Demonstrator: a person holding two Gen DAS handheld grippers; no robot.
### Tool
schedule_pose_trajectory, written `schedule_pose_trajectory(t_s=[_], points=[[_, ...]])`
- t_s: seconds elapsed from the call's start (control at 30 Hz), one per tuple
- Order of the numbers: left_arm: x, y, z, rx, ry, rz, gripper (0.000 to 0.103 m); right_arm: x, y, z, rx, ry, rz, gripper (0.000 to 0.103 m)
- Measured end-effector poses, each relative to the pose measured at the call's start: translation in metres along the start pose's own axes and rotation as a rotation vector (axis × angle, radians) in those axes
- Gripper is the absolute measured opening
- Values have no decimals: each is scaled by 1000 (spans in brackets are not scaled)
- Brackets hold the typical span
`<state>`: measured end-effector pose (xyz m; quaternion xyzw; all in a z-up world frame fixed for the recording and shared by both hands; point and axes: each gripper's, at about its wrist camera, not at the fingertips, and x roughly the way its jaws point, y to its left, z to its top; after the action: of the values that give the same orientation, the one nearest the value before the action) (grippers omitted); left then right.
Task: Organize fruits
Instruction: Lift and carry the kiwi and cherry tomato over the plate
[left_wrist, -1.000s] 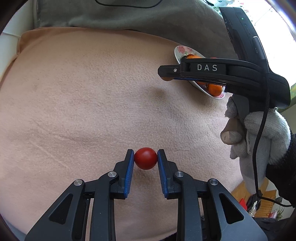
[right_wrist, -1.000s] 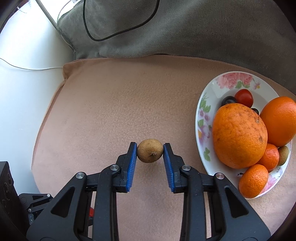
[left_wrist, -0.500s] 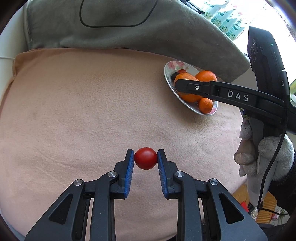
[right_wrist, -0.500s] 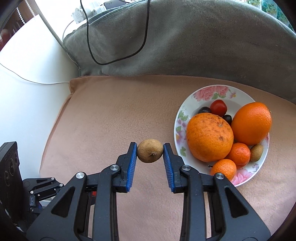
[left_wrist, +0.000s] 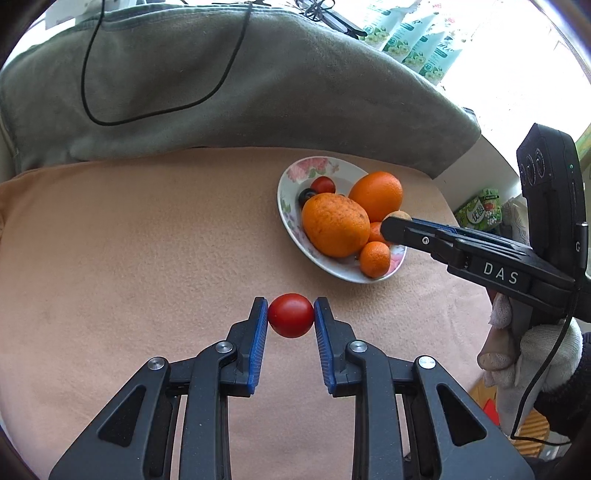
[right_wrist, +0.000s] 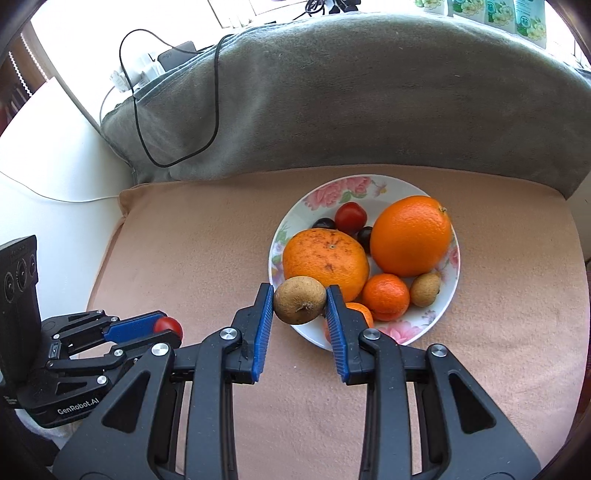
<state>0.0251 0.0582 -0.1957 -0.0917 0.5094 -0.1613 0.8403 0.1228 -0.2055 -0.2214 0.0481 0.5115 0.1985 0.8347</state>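
My left gripper (left_wrist: 291, 315) is shut on a red cherry tomato (left_wrist: 290, 315), held above the peach cloth in front of the plate. My right gripper (right_wrist: 300, 304) is shut on a small brown fruit (right_wrist: 299, 305), held over the near rim of the flowered plate (right_wrist: 314, 195). The plate holds two large oranges (right_wrist: 410, 236), small mandarins (right_wrist: 385, 296), a tomato (right_wrist: 350, 216), dark grapes and another brown fruit (right_wrist: 425, 289). In the left wrist view the right gripper (left_wrist: 397, 221) reaches over the plate (left_wrist: 295, 173) from the right. The left gripper (right_wrist: 168, 326) shows at the lower left in the right wrist view.
A peach cloth (left_wrist: 129, 258) covers the surface. A grey blanket (right_wrist: 369, 92) with a black cable (right_wrist: 177, 140) rises behind the plate. Bottles stand at the window behind. A white surface (right_wrist: 55, 147) lies left of the cloth.
Both grippers have risen and drawn back, widening the view. The right gripper with the brown fruit has moved over the plate's near rim. The left still holds the tomato.
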Motion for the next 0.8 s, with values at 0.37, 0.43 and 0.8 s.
schedule_pose_trajectory(t_s=[0.37,0.43,0.8], points=[[20,-21,51,67,-24,-20,24,-15,-40,1,72,-14,-34,30],[28,-27,59,79,-22,-25,24,-15,-46,2,81,-13,-38,30],[46,-40,95,129,-18,-42,24,-15,-61,7,116,-13,-44,30]])
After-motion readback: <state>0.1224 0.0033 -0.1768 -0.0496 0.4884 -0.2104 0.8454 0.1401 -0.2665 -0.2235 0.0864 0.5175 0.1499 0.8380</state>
